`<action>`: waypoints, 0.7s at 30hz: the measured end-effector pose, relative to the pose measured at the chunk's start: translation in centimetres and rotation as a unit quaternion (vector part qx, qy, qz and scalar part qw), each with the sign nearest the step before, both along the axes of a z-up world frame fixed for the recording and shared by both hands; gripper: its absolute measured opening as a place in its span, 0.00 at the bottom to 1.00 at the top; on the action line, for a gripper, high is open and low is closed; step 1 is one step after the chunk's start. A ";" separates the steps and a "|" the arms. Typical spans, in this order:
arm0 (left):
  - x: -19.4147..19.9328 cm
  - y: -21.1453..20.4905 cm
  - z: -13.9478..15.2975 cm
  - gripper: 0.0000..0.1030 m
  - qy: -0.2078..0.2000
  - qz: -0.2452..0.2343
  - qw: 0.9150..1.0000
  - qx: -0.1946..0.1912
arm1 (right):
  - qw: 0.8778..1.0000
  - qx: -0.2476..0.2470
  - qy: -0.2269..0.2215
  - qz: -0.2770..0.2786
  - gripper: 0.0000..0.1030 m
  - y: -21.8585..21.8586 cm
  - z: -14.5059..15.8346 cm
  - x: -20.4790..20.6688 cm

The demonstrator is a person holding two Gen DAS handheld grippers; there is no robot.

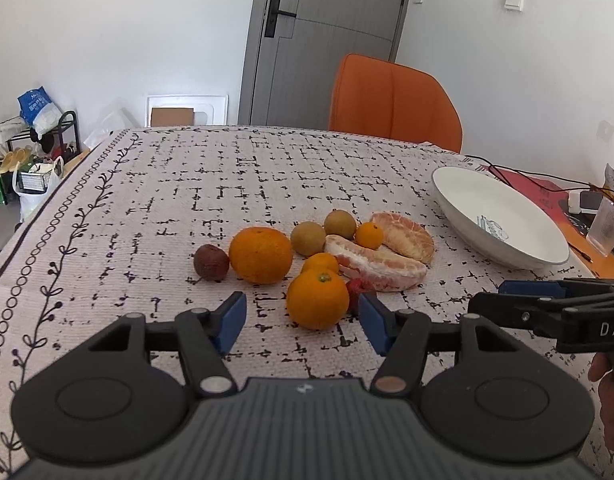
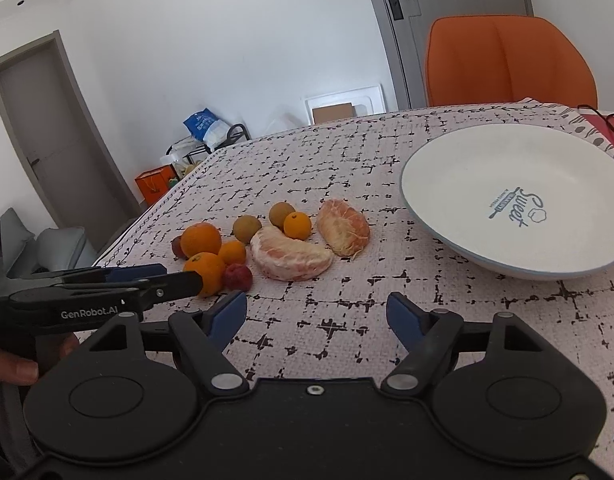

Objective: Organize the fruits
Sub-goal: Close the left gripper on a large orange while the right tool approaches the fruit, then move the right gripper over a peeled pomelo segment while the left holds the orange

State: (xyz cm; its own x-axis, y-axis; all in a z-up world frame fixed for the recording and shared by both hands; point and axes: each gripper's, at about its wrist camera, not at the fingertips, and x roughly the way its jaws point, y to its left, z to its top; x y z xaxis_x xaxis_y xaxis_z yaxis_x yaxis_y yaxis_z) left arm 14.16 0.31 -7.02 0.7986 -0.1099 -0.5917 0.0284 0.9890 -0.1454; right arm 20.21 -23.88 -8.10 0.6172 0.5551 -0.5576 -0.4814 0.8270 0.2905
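A cluster of fruit lies mid-table on the patterned cloth (image 1: 187, 200): a large orange (image 1: 260, 255), a nearer orange (image 1: 317, 299), two peeled citrus segments (image 1: 375, 268), small green-brown fruits (image 1: 308, 238), a dark lychee (image 1: 211, 263) and a red one (image 1: 359, 288). My left gripper (image 1: 302, 318) is open, its blue pads flanking the nearer orange (image 2: 205, 274) without pressing on it. My right gripper (image 2: 317, 310) is open over bare cloth, nothing between its fingers, short of the segments (image 2: 291, 258). A white bowl (image 2: 447, 168) sits empty at the right.
An orange chair (image 1: 395, 100) stands behind the table's far edge. At the far right are a clear plastic cup (image 1: 609, 228), cables and a red mat (image 1: 539, 188). The cloth's bordered edge (image 1: 47, 240) runs along the left. A person's hand (image 2: 15, 364) holds the left gripper.
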 end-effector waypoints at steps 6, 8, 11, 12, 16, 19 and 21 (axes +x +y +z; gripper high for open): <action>0.8 0.1 -0.7 0.43 0.009 -0.007 1.000 -0.017 | 1.000 -0.004 0.007 0.004 0.74 0.4 -0.4 1.0; 0.8 0.1 -0.7 0.35 0.007 -0.009 1.000 -0.023 | 1.000 -0.006 0.007 0.007 0.73 0.6 -0.5 1.3; 0.7 0.0 -0.7 0.34 0.006 -0.010 1.000 -0.022 | 1.000 -0.006 0.011 0.014 0.67 1.0 -0.7 1.7; 0.6 0.1 -0.7 0.34 0.006 -0.008 1.000 -0.023 | 1.000 -0.007 0.014 0.016 0.67 1.1 -0.7 1.8; 0.2 0.7 -0.6 0.34 0.005 0.005 1.000 -0.027 | 1.000 -0.008 0.014 0.025 0.66 1.8 -0.7 2.3; -0.2 1.2 -0.6 0.34 0.005 0.015 0.999 -0.028 | 0.999 -0.009 0.012 0.034 0.66 2.3 -0.6 2.5; -0.5 1.5 -0.6 0.34 0.006 0.021 0.999 -0.029 | 0.999 -0.011 0.009 0.039 0.66 2.6 -0.5 2.7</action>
State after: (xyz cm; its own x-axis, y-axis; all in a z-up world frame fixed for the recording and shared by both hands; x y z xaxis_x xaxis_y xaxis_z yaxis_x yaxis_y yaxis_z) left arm 13.69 1.79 -7.59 0.7966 -0.1113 -0.5941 -0.0149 0.9790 -0.2033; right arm 22.93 -21.24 -8.56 0.5614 0.5895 -0.5808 -0.5397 0.7928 0.2830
